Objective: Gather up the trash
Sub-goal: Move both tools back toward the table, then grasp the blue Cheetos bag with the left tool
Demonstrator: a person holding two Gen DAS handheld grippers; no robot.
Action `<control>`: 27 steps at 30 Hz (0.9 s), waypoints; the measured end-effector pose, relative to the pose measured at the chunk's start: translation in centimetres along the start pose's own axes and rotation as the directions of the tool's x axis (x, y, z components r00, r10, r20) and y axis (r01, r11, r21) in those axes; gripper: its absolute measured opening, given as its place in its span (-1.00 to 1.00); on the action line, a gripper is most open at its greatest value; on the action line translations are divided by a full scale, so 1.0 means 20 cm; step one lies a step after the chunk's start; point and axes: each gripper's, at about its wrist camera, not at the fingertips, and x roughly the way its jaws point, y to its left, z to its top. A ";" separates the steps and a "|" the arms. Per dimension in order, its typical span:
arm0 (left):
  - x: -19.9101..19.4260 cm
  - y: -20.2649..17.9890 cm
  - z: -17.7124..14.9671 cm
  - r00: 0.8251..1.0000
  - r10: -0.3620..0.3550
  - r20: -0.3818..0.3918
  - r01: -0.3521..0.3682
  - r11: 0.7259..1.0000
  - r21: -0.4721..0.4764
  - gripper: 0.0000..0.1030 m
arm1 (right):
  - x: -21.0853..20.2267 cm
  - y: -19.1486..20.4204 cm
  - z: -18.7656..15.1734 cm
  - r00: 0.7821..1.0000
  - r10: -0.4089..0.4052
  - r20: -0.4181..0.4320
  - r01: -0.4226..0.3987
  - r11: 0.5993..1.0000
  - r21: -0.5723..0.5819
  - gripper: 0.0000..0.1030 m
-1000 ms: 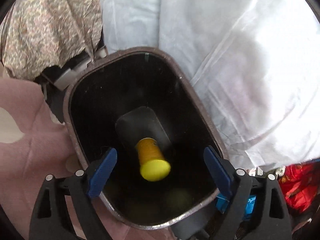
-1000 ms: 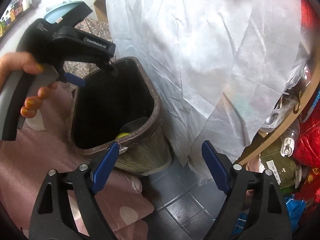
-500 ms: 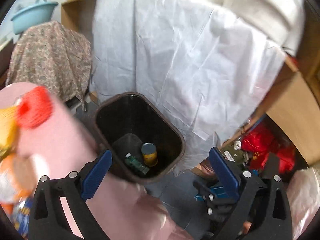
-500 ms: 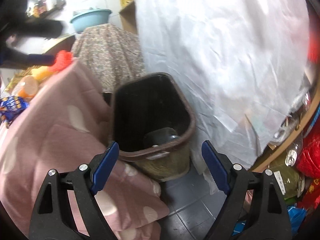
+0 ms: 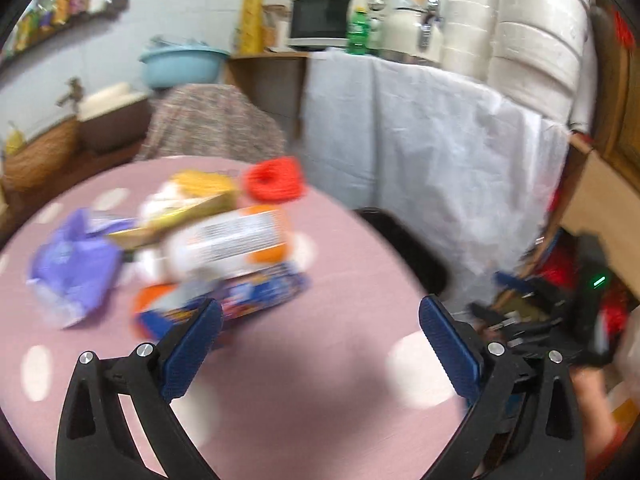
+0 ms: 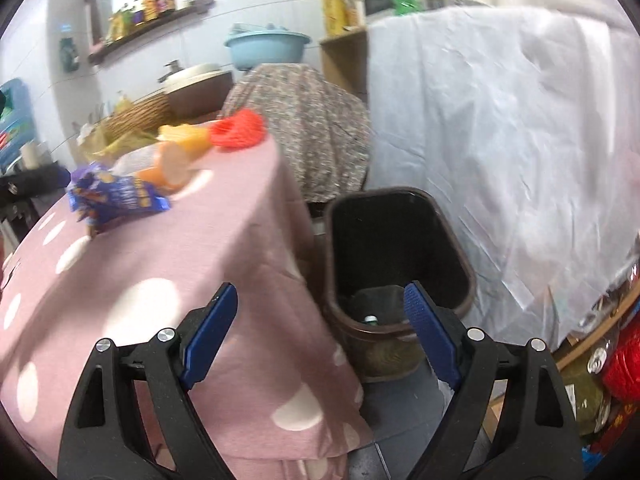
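— What lay before my left gripper [image 5: 320, 340]?

— One trash heap [image 5: 192, 248] on the pink tablecloth [image 5: 320, 400], blurred past counting; my jaws had just been opening, wide and empty.

— And the right gripper [image 6: 320, 340]?

— Wide, empty; one brown bin [image 6: 456, 264] stood right of the cloth's overhang.

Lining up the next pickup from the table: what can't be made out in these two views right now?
- Trash pile, left wrist view: motion blur, labels unreadable.
- Bin contents, right wrist view: near rim hides the bottom; only a small scrap shows.
- Bin, left wrist view: mostly hidden behind the table edge.
- Right gripper, left wrist view: blurred at the frame's edge.
- Left gripper: open, empty, not visible in the right wrist view.
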 end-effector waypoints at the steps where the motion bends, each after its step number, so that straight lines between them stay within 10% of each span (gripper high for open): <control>1: -0.01 0.04 -0.02 1.000 0.021 -0.003 -0.021 1.000 0.005 0.89 | -0.02 0.03 0.01 1.000 0.006 0.004 -0.006 1.000 -0.011 0.68; 19: 0.19 0.22 -0.07 0.989 0.130 -0.070 -0.115 0.974 0.193 0.59 | -0.12 0.34 0.09 0.998 0.060 0.025 -0.055 0.986 -0.156 0.69; 27: 0.26 0.22 -0.08 0.982 0.157 -0.108 -0.132 0.969 0.210 -0.08 | -0.13 0.34 0.10 0.997 0.077 0.018 -0.074 0.986 -0.147 0.69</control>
